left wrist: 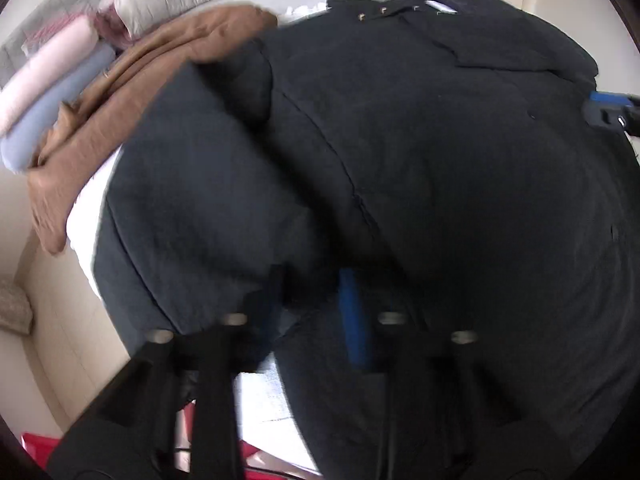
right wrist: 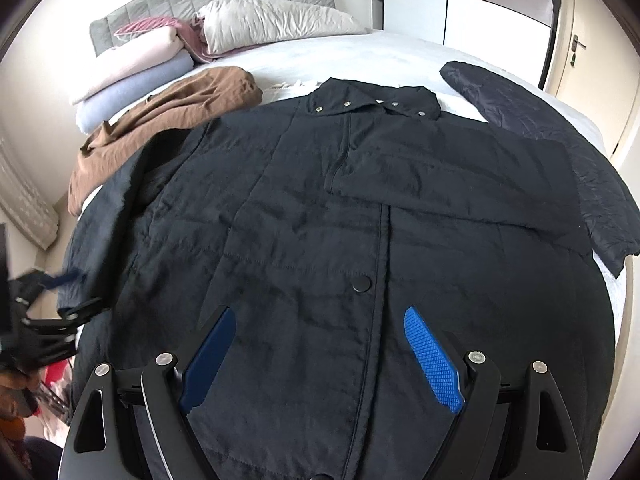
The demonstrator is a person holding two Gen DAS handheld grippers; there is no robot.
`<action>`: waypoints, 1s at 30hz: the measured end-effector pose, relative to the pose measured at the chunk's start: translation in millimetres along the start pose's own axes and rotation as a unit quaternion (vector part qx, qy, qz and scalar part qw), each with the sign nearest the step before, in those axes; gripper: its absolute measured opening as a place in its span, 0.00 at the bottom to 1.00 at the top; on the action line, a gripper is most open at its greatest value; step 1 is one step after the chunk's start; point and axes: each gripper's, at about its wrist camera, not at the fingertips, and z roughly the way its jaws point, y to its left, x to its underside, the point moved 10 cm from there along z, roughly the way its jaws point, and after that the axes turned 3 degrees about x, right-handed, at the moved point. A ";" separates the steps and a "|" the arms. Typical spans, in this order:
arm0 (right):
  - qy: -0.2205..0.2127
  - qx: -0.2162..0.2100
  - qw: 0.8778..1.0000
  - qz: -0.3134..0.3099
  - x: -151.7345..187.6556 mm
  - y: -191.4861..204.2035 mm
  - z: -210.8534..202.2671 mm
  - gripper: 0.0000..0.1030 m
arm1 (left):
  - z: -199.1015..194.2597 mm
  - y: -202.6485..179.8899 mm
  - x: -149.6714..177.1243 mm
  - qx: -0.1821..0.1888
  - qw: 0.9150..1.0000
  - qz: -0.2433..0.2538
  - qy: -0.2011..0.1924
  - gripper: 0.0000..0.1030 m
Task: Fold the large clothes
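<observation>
A large black jacket [right wrist: 304, 216] lies front-up on the white bed [right wrist: 360, 60], its snap collar [right wrist: 372, 100] at the far end. One sleeve [right wrist: 460, 188] is folded across its chest. The other sleeve [left wrist: 200, 184] lies along the left side. My left gripper [left wrist: 312, 280] stands at the lower end of that sleeve, blurred, with its fingers close together and dark cloth pinched between them. In the right wrist view that left gripper [right wrist: 60, 284] shows at the left edge. My right gripper [right wrist: 320, 312] hovers open over the jacket's lower front, astride the placket, and holds nothing.
A brown garment [right wrist: 172, 112] lies crumpled beside the jacket on the left. Folded pink and blue blankets [right wrist: 136, 76] and a pillow [right wrist: 272, 24] sit by the grey headboard [right wrist: 208, 0]. A dark quilted garment [right wrist: 540, 128] lies at the right. The bed's left edge drops to the floor [left wrist: 80, 340].
</observation>
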 end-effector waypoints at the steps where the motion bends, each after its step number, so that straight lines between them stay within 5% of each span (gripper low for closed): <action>1: 0.000 0.001 1.000 0.000 0.3 -1.2 -0.2 0.85 | -7.1 11.3 -7.4 -0.011 1.000 -0.015 -0.008 0.14; 4: -0.003 0.006 1.000 0.004 -0.2 -8.4 -0.9 0.85 | -35.4 60.6 -30.7 -0.041 0.996 -0.071 -0.047 0.12; 8: 0.001 -0.004 1.000 0.024 -2.5 -15.9 2.8 0.85 | -72.7 161.1 -61.1 -0.125 0.980 -0.128 -0.088 0.12; 11: 0.003 -0.006 1.000 0.025 -3.6 -16.7 6.2 0.85 | -106.9 252.3 -79.0 -0.233 0.949 -0.165 -0.134 0.15; 14: 0.003 -0.002 1.000 0.016 -4.1 -16.9 9.4 0.85 | -127.7 337.8 -63.9 -0.315 0.904 -0.250 -0.143 0.44; 15: 0.003 -0.001 1.000 0.014 -3.7 -16.9 9.8 0.85 | -130.3 354.3 -51.0 -0.306 0.898 -0.284 -0.139 0.58; 17: 0.003 0.004 1.000 0.007 -3.1 -17.0 10.9 0.85 | -128.7 362.2 -31.1 -0.241 0.899 -0.325 -0.168 0.83; 21: 0.009 0.007 1.000 0.001 -3.8 -14.1 18.3 0.85 | -93.0 355.5 25.3 -0.116 0.887 -0.407 -0.183 0.87; 23: 0.014 0.004 1.000 -0.001 -2.2 -8.6 22.6 0.85 | -59.2 338.4 52.6 -0.049 0.872 -0.459 -0.165 0.87; 25: 0.022 0.001 1.000 -0.010 0.8 -1.4 27.4 0.85 | -23.9 315.8 74.3 0.028 0.847 -0.511 -0.142 0.87; 28: 0.033 0.002 0.999 -0.031 7.8 10.3 34.1 0.85 | 26.4 285.2 92.3 0.144 0.790 -0.583 -0.125 0.87; 30: 0.037 0.004 0.998 -0.049 11.5 18.5 38.1 0.85 | 45.6 271.9 95.4 0.161 0.771 -0.602 -0.128 0.87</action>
